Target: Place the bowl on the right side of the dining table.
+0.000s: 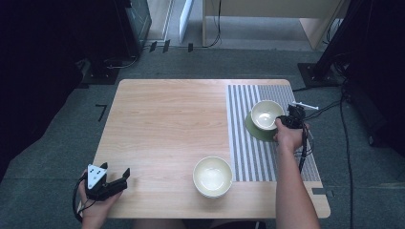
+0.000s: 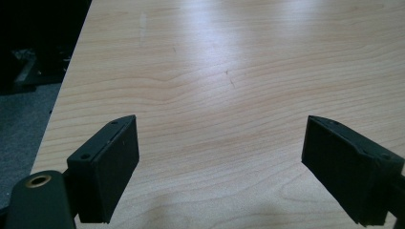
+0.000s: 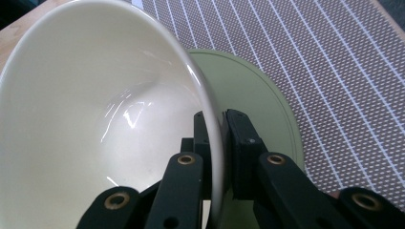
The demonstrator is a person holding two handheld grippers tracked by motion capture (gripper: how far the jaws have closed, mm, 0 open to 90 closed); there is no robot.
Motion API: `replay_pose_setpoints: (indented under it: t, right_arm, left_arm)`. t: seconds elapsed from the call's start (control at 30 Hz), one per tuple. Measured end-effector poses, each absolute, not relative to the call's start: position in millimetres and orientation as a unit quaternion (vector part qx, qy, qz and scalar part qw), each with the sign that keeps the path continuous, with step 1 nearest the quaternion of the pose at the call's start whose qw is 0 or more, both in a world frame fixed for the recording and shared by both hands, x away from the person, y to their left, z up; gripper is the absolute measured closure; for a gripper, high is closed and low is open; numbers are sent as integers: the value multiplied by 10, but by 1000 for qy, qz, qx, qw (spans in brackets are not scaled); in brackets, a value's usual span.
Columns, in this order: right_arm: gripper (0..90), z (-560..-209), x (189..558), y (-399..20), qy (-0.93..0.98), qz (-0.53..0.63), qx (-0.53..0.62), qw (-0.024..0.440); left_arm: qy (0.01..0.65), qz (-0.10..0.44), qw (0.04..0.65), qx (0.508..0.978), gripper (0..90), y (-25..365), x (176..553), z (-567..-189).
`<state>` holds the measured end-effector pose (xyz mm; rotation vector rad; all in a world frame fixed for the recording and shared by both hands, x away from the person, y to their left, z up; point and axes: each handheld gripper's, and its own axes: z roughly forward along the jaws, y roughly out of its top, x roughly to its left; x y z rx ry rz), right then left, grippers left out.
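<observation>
A cream bowl (image 1: 266, 114) sits over a green saucer (image 1: 253, 130) on the striped mat (image 1: 248, 157) at the right of the table. My right gripper (image 1: 285, 119) is shut on this bowl's rim (image 3: 210, 114), one jaw inside and one outside, with the saucer (image 3: 248, 90) underneath. Whether the bowl rests on the saucer or is lifted, I cannot tell. A second cream bowl (image 1: 213, 176) stands near the table's front edge. My left gripper (image 1: 117, 177) hovers open at the front left corner, over bare wood (image 2: 219, 95), with nothing between its jaws.
The wooden table (image 1: 162, 124) is bare across its left and middle. A small white object (image 1: 305, 105) lies at the mat's far right edge. Cables trail off the right side of the table.
</observation>
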<state>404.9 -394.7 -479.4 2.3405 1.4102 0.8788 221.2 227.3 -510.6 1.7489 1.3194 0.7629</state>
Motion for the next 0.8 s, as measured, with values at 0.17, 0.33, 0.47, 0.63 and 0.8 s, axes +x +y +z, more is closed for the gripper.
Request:
replay_pose_setpoints:
  t: [0.17,0.33,0.47,0.63,0.8]
  right_arm:
    - [845,-4804,4083,-3995,469,297,825,104]
    - [844,-4796,4107,-4004,466,291,830,99]
    - [844,-4798,4107,-4018,460,289,834,94]
    - [844,-4809,4095,-4058,456,290,837,84]
    - [832,-4815,4094,-4075,452,296,838,79]
  left_arm:
    - [521,302,399,691,124,2272,2211,-5106]
    - [522,301,401,691,124,2275,2212,-5106]
    - [522,300,402,690,124,2276,2212,-5106]
    - [521,300,400,691,124,2274,2214,-5106]
    - [522,301,399,691,124,2272,2213,-5107]
